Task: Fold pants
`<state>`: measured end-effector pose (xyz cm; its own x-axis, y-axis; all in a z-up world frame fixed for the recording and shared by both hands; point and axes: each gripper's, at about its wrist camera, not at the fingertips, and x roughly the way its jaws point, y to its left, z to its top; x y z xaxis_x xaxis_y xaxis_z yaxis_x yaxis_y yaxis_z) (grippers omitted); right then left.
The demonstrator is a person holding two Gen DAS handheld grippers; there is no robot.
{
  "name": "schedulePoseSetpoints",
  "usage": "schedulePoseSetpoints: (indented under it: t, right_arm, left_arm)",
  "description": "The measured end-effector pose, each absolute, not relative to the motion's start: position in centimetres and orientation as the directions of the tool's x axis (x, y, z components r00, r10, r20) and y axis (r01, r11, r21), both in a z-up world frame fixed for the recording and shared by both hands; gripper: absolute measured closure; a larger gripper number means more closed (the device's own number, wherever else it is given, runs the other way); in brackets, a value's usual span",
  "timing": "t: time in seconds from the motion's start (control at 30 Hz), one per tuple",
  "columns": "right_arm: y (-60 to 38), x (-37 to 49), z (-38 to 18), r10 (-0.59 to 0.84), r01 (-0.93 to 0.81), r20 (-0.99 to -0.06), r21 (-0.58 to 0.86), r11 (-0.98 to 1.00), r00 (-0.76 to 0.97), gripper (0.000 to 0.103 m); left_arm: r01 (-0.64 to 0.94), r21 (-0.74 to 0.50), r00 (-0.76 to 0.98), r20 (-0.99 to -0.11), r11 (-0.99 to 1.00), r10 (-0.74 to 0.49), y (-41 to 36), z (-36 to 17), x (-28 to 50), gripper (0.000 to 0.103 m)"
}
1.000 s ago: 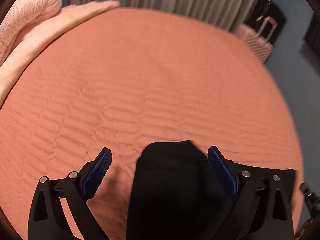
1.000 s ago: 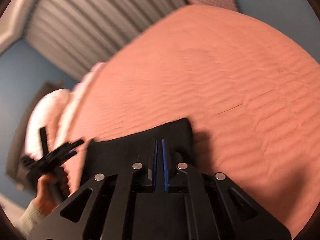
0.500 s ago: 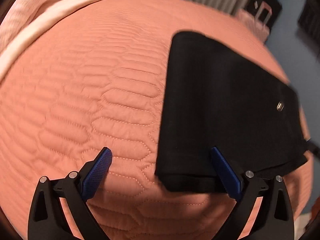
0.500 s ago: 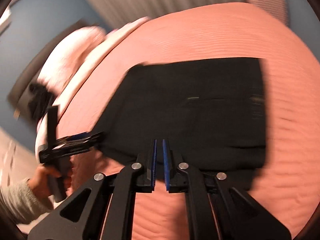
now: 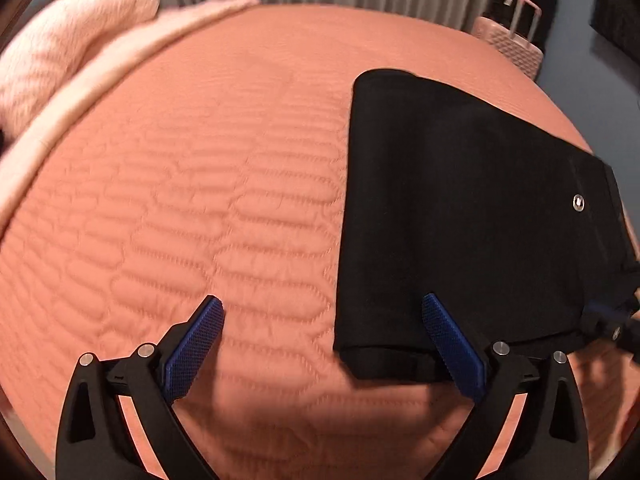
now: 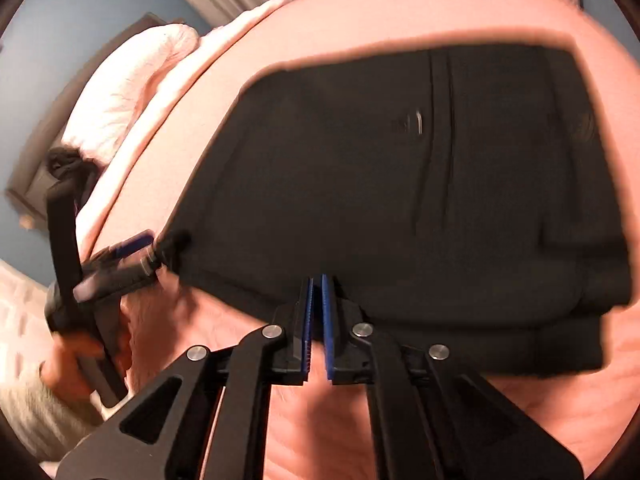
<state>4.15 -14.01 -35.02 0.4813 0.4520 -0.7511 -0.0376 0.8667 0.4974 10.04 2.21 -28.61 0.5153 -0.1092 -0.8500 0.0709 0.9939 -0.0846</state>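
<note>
Left wrist view: left gripper is spread wide with nothing between its pads, right pad over the near edge of the pants, left pad over bare quilt. Right wrist view: right gripper has its pads nearly together with a thin gap at the pants' near edge; cannot tell if fabric is pinched. Pants lie folded in a flat black stack on the quilt's right side, pillow far left, suitcase beyond the bed.
</note>
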Motion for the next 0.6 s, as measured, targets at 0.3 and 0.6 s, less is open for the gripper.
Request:
schedulePoseSetpoints:
  t: [0.3,0.6]
  right_arm:
    - [-16.7,3.2,-35.7,0.344,0.080,-0.736,0.473,0.877,0.583,0.099]
    - [-18.8,6.1,-35.9,0.264,0.176,-0.744,0.455,0.873,0.613,0.102]
  left_arm:
    - [0.177,0.122,0.533,-0.846,0.977,0.010,-2.5,-29.0,10.9,0.005]
    - [0.109,0.151,0.556,-0.829,0.982,0.066,-1.8,-27.6,11.9,0.005]
